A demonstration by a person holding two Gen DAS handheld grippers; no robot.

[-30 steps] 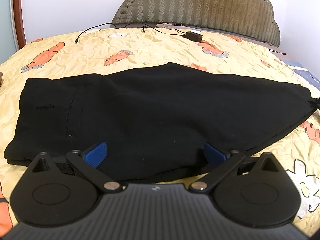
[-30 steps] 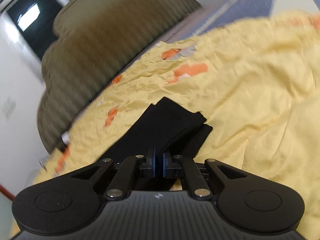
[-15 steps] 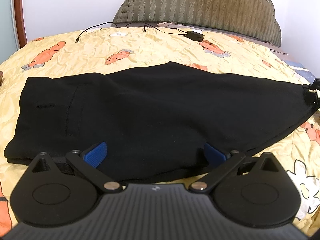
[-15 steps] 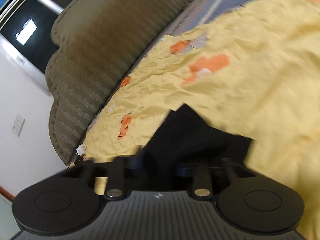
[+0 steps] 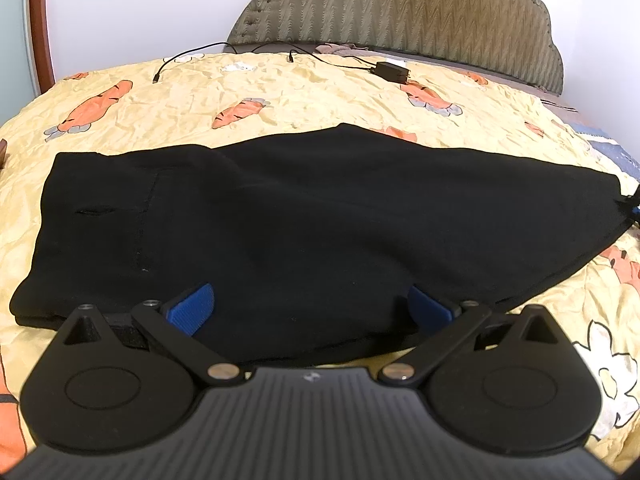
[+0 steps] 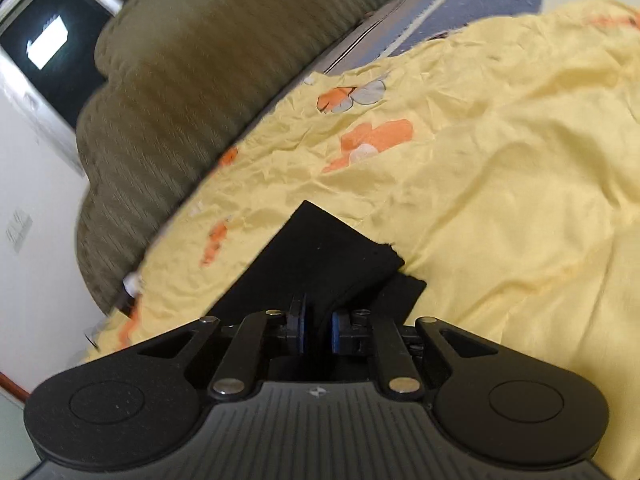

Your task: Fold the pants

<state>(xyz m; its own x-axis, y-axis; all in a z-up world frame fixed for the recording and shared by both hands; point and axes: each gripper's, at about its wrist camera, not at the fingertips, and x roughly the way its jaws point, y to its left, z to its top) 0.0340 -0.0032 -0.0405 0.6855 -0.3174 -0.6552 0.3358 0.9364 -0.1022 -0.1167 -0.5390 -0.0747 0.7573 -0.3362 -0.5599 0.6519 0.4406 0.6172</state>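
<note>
Black pants (image 5: 304, 224) lie flat across the yellow bed sheet, folded lengthwise, waist at the left and leg ends at the right. My left gripper (image 5: 311, 308) is open, its blue pads wide apart over the near edge of the pants. My right gripper (image 6: 316, 330) holds the leg ends (image 6: 332, 256) between its blue pads, which stand a small gap apart with black cloth between them. The right gripper also shows as a small dark shape at the right edge of the left wrist view (image 5: 634, 208).
A yellow sheet (image 5: 320, 92) with orange carrot prints covers the bed. A black charger with cables (image 5: 390, 70) lies near the green padded headboard (image 5: 400, 12). A blue-grey cloth (image 6: 480, 4) lies beyond the bed's far edge.
The right gripper swung and tilted with the leg ends in its grip, then steadied; its pads now stand slightly further apart. The left gripper has stayed still and open.
</note>
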